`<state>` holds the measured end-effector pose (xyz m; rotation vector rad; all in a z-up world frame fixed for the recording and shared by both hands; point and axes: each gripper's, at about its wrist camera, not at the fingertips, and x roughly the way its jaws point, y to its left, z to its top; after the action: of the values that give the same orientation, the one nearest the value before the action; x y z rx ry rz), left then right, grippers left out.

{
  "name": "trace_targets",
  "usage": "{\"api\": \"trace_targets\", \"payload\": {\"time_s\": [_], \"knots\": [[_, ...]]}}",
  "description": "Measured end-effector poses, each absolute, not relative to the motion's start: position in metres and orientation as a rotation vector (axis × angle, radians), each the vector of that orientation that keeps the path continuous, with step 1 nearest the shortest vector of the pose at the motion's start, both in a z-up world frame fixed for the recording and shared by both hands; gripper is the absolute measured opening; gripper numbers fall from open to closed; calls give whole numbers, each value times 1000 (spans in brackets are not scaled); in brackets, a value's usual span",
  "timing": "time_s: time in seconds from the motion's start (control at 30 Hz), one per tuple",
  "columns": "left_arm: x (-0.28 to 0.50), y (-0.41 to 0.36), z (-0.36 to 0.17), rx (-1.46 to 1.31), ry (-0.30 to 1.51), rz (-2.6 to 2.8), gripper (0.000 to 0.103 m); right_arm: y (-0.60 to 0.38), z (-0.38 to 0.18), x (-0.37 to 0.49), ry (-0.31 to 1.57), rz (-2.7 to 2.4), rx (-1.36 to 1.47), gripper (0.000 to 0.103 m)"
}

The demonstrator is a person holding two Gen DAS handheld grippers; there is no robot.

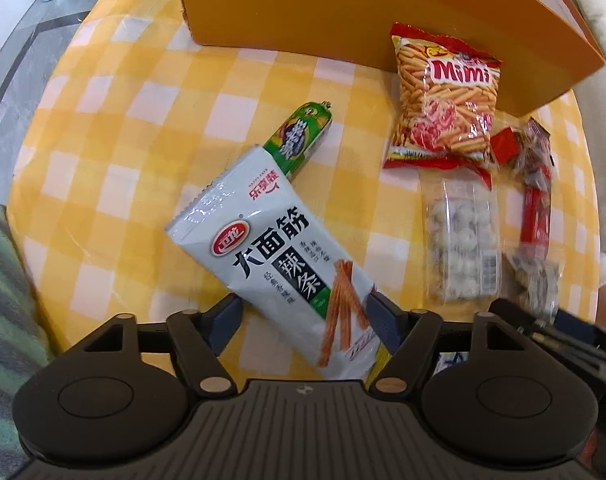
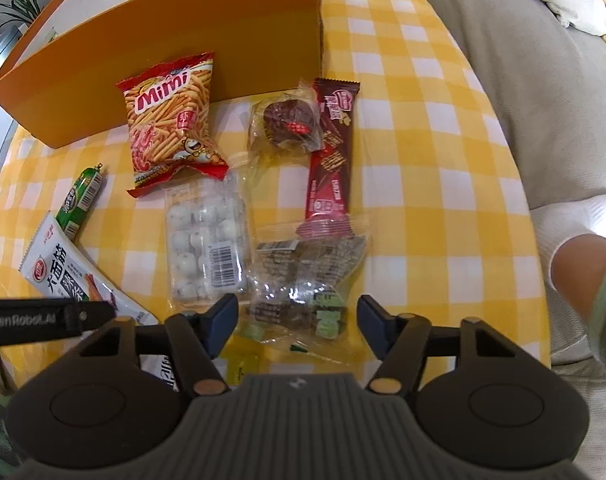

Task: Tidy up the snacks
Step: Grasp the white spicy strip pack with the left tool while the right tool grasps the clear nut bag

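Box (image 2: 175, 64) orange, on bench (image 2: 423, 160) – interior hidden. Left claw (image 1: 303, 316) wide, straddling white spicy-strip packet (image 1: 271, 256), no grip. Right claw (image 2: 299, 320) half-spread over clear dark-snack bag (image 2: 303, 280) – pads clear.

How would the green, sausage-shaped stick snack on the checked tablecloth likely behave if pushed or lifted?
The green sausage-shaped stick is round, so a sideways push would probably roll it. Its glossy skin may be slippery. One end lies under the white flat packet, which would likely shift.
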<state>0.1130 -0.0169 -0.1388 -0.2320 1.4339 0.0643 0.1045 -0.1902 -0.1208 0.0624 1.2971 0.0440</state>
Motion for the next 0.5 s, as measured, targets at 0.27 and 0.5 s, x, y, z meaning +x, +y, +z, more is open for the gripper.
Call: {"api": "trace_targets", "payload": {"time_s": [0.27,0.5], "knots": [[132,-42,-141,-87,1390,49,91,-186,-122,107,1297,68,60,57],[137,-66,-146,19,1350,32,95,-188,-122,107,1302,65,78,57]]}}
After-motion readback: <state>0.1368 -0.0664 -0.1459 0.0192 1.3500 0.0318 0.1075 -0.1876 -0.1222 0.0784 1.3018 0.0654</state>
